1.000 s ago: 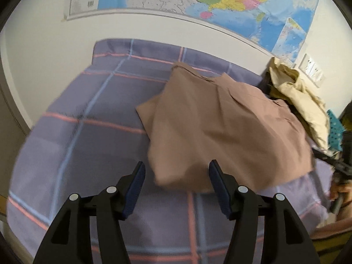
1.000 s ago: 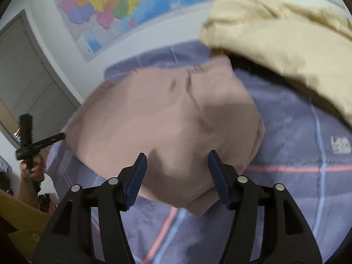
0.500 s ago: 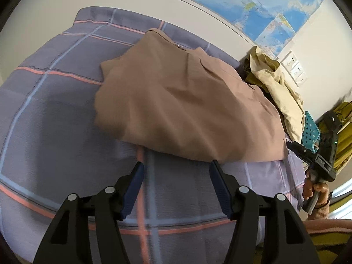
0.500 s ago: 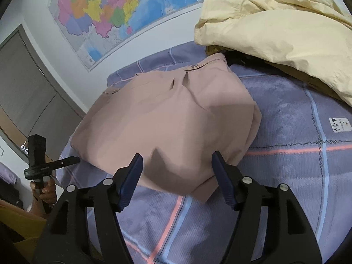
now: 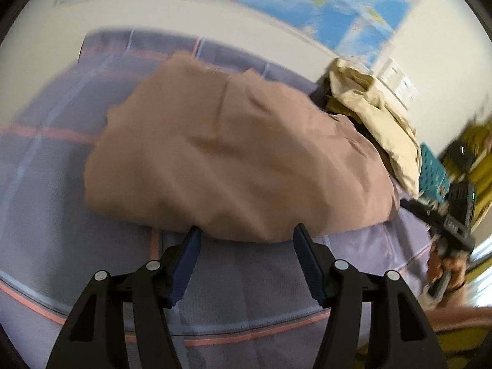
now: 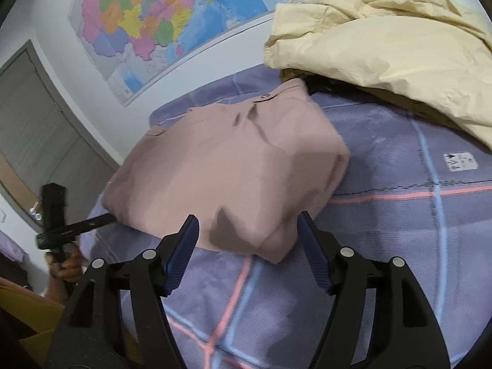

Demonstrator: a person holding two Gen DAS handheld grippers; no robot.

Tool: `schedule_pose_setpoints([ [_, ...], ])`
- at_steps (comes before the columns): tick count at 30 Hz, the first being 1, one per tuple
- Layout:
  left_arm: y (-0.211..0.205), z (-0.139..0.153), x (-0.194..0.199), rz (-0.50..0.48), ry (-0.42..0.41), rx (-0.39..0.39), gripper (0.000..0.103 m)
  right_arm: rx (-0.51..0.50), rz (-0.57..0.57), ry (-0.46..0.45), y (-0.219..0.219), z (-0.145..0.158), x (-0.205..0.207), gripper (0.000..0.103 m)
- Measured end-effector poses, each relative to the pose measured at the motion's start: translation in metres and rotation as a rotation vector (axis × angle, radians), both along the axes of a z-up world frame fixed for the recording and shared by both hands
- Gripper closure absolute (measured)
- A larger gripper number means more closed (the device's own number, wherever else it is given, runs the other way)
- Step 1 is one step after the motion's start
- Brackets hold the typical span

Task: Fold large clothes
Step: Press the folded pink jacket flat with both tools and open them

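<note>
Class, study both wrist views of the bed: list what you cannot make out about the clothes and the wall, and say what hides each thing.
- Left wrist view: the pink garment is motion-blurred; its folds and seams are unreadable.
- Right wrist view: dark clothing under the cream jacket, covered by it.
- Right wrist view: the wall map lettering is too small.
- Right wrist view: the sheet label print is too small.

Left view motion-blurred — right view sharp
</note>
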State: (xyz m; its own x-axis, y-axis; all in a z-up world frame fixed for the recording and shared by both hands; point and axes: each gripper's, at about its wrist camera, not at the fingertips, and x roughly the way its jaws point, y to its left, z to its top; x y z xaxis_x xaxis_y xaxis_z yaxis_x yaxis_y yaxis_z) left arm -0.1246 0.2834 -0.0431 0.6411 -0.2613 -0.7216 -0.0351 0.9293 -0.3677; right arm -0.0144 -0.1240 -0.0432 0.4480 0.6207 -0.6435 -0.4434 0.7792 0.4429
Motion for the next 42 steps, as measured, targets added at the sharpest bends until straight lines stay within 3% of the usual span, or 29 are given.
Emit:
schedule_pose_setpoints([
  [2,-0.001,0.0,0.002,-0.021,0.008,-0.007,0.031,-0.016,-0.01,0.011,-0.002,-0.005,0.002,0.036],
  [5,0.003,-0.015,0.01,-0.001,0.076,-0.031,0.032,0.0,-0.03,0.052,-0.008,-0.014,0.004,0.036],
  [8,0.006,-0.016,0.008,-0.001,0.063,-0.053,0.033,0.012,-0.056,0.072,-0.017,-0.017,0.002,0.036],
  [12,-0.003,-0.007,0.005,-0.026,0.021,-0.002,0.033,0.007,-0.043,0.052,-0.017,-0.012,-0.001,0.036],
  [14,-0.005,-0.003,0.004,-0.037,0.004,-0.001,0.033,0.049,-0.002,0.079,-0.014,-0.015,0.0,0.044],
  [16,-0.007,0.002,0.003,-0.04,-0.009,0.019,0.033,0.003,-0.014,0.072,-0.014,-0.017,0.0,0.055],
  [24,-0.025,0.019,-0.006,-0.142,-0.085,0.078,0.033,-0.136,0.012,0.0,-0.009,-0.021,-0.011,0.063],
  [27,-0.036,0.02,0.003,-0.162,-0.095,0.1,0.033,-0.159,0.048,-0.019,0.007,-0.028,-0.005,0.095],
  [29,-0.036,0.007,0.02,-0.127,-0.042,0.148,0.034,-0.171,0.043,-0.051,0.009,-0.024,-0.004,0.101],
  [32,-0.022,-0.014,0.039,-0.072,0.04,0.114,0.059,-0.141,-0.006,-0.102,-0.011,-0.004,-0.002,0.102],
  [33,-0.017,-0.013,0.039,-0.058,0.026,0.099,0.061,-0.157,-0.028,-0.118,-0.014,-0.001,-0.002,0.103],
  [35,-0.01,-0.014,0.04,-0.04,0.04,0.09,0.069,-0.312,-0.154,-0.162,-0.026,0.001,0.002,0.103],
  [36,-0.006,-0.014,0.041,-0.032,0.046,0.076,0.073,-0.259,-0.171,-0.124,-0.038,0.0,0.006,0.103],
  [37,-0.003,-0.014,0.041,-0.027,0.054,0.055,0.073,-0.187,-0.172,-0.083,-0.051,-0.002,0.008,0.103],
  [40,-0.005,-0.009,0.037,-0.038,0.047,0.085,0.067,-0.129,-0.071,-0.083,-0.044,0.002,-0.004,0.102],
  [42,-0.009,-0.003,0.034,-0.037,0.021,0.11,0.059,-0.058,0.001,-0.048,-0.032,0.002,-0.007,0.065],
])
